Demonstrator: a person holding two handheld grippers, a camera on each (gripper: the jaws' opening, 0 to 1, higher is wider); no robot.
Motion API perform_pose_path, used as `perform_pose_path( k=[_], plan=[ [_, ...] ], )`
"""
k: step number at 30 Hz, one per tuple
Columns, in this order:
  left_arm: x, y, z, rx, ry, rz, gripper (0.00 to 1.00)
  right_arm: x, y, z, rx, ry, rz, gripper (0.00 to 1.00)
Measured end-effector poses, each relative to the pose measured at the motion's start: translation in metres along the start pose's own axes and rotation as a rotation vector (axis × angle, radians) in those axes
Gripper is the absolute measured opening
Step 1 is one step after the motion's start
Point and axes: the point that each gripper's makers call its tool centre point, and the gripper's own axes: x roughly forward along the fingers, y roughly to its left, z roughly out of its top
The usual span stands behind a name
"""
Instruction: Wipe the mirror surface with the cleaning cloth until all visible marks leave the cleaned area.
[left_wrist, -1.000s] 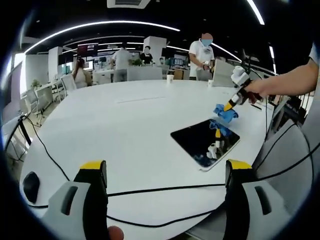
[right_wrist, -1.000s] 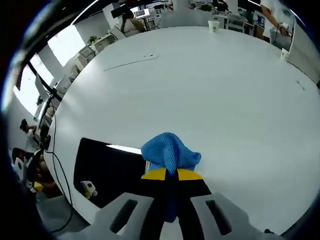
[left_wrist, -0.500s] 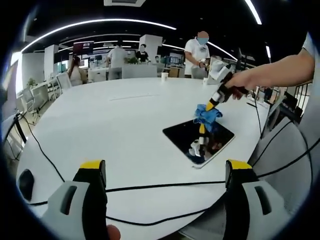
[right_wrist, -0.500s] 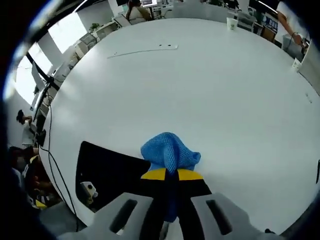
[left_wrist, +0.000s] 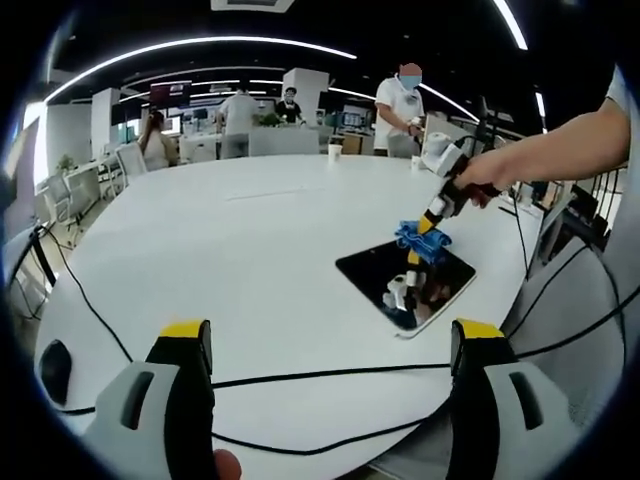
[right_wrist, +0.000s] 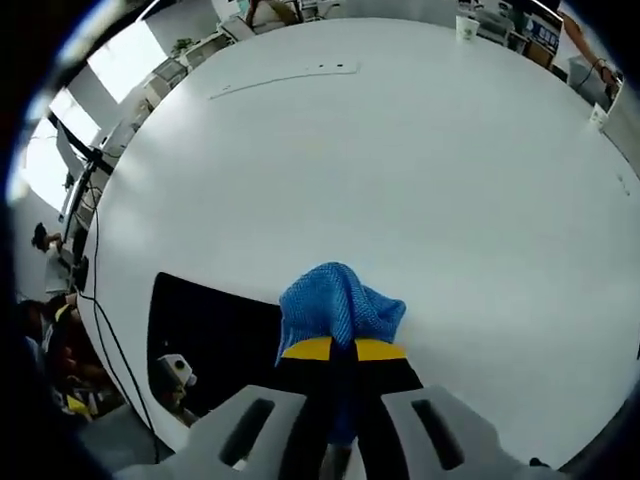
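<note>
Right gripper (right_wrist: 335, 350) jaws pinching blue cleaning cloth (right_wrist: 340, 303), pressing it on far edge of mirror (left_wrist: 405, 284) lying flat on white table (left_wrist: 250, 250) | left gripper (left_wrist: 330, 345) jaws spread, holding nothing, hanging well back | wiping seemingly underway; marks too small to judge.

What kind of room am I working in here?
Most likely an open-plan office or lab: a big white table, long ceiling light strips, and people standing among desks in the background.
</note>
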Motion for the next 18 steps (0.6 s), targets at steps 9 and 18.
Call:
perform_pose_path(
  k=[9, 18],
  plan=[
    [0.005, -0.004, 0.000, 0.000, 0.002, -0.014, 0.99, 0.002, 0.009, 0.001, -0.007, 0.014, -0.001, 0.00],
    [0.007, -0.004, -0.005, -0.003, 0.012, -0.017, 0.99, 0.001, 0.038, 0.001, 0.000, 0.029, 0.022, 0.00]
  ],
)
